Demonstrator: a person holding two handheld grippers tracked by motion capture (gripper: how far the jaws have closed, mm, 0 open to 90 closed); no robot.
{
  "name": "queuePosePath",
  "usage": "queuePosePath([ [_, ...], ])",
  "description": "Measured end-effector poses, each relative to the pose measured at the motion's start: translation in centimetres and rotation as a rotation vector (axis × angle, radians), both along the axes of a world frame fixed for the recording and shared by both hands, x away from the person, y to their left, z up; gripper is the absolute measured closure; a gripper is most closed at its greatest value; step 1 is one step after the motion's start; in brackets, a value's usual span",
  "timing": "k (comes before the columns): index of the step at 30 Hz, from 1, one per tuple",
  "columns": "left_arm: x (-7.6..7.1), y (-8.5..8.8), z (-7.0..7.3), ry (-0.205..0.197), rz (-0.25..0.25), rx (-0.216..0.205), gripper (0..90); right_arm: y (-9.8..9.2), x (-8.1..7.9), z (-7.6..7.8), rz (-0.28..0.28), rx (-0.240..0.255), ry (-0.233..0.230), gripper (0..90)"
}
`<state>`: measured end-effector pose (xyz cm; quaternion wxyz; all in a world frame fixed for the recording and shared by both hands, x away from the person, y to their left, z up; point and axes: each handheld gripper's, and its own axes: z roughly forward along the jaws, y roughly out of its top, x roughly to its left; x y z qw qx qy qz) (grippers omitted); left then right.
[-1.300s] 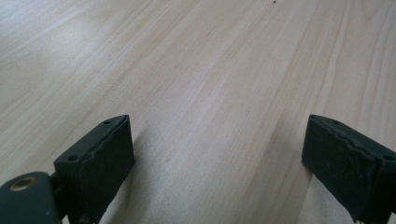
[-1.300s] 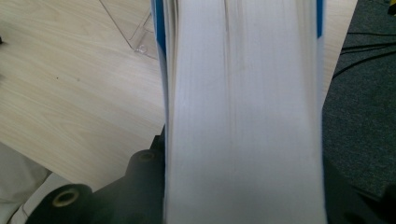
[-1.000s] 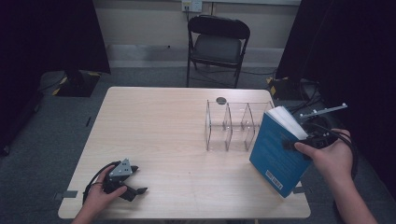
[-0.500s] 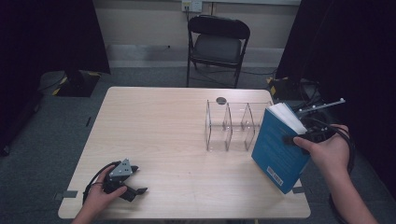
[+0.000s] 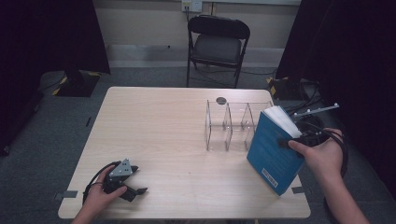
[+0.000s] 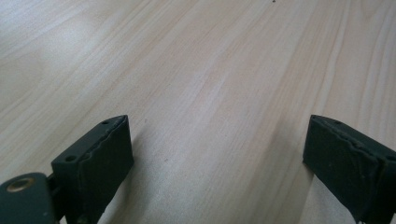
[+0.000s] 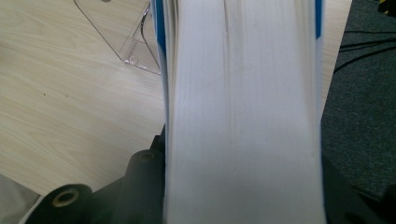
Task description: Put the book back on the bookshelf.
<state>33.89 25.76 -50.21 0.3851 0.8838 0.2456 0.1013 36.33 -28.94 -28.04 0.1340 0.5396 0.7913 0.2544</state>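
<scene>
Now | clear rack [image 5: 227,125] slots bare | right gripper [image 5: 299,138] clamps blue book [image 5: 273,148]

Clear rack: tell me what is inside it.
The clear rack holds nothing in the slots visible. The blue book, held in the right gripper, covers its right end, so that part cannot be checked.

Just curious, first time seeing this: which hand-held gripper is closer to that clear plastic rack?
Right. The right hand-held gripper holds a blue book beside the clear rack; the left hand-held gripper rests near the table's opposite corner.
</scene>
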Motion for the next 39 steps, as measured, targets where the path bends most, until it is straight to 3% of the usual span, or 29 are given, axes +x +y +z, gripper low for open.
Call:
queuePosePath([
  [5,0.0,0.0,0.0,-0.001,0.001,0.0,7.7,0.4,-0.5,-0.5,0.013,0.025,-0.005,61.4],
  [12,0.0,0.0,0.0,-0.001,-0.004,-0.003,7.5,0.7,-1.2,-1.0,0.035,0.021,-0.002,61.3],
  [18,0.0,0.0,0.0,-0.001,-0.003,-0.004,7.4,0.8,-1.8,-1.1,0.081,-0.007,0.043,61.2],
  [23,-0.1,0.1,0.0,0.0,-0.004,0.009,7.3,0.5,-2.1,-1.3,0.088,0.001,0.068,61.1],
  [27,-0.1,0.1,0.0,0.0,-0.004,0.009,7.2,0.5,-2.3,-1.3,0.11,-0.048,0.067,60.8],
  [39,-0.1,0.0,0.0,0.002,-0.002,0.004,7.0,0.6,-1.2,-1.2,0.122,-0.083,0.129,58.2],
])
